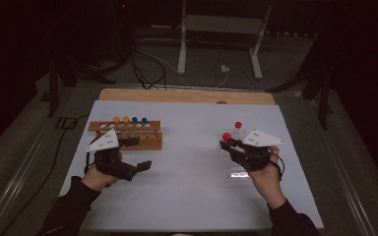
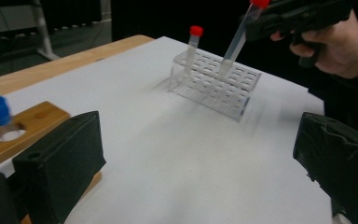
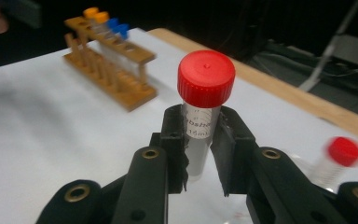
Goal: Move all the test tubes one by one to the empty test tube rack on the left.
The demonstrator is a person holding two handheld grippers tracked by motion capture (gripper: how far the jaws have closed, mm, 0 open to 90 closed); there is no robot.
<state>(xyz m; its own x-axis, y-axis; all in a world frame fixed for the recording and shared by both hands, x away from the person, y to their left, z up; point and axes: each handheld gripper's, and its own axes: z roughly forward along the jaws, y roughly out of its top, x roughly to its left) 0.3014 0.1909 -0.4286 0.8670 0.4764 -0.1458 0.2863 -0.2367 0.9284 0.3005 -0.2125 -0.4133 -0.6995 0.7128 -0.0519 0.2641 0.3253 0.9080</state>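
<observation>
Red-capped tube point(image 3: 204, 116): clear plastic, printed graduations, screw cap. Pinched just below the cap between the pads of the right gripper point(image 3: 200, 140). In the left gripper view its long axis tilts, lower tip at a hole of the clear rack point(image 2: 214, 86), cap leaning toward the holding hand; it likely needs uprighting to seat. A second red-capped tube point(image 2: 192, 49) stands upright in that rack. Left gripper point(image 1: 140, 153): jaws spread, empty, near the wooden rack point(image 1: 128, 133), well apart.

We see a red-capped tube point(image 3: 205, 107) between black fingers point(image 3: 175, 135), and a second red cap point(image 1: 238, 125) on a tube in the clear rack point(image 2: 214, 86). The brown wooden rack point(image 1: 128, 133) carries caps in two colours — orange point(image 1: 120, 119) and blue point(image 1: 139, 120) — on a white table point(image 1: 187, 182).
</observation>
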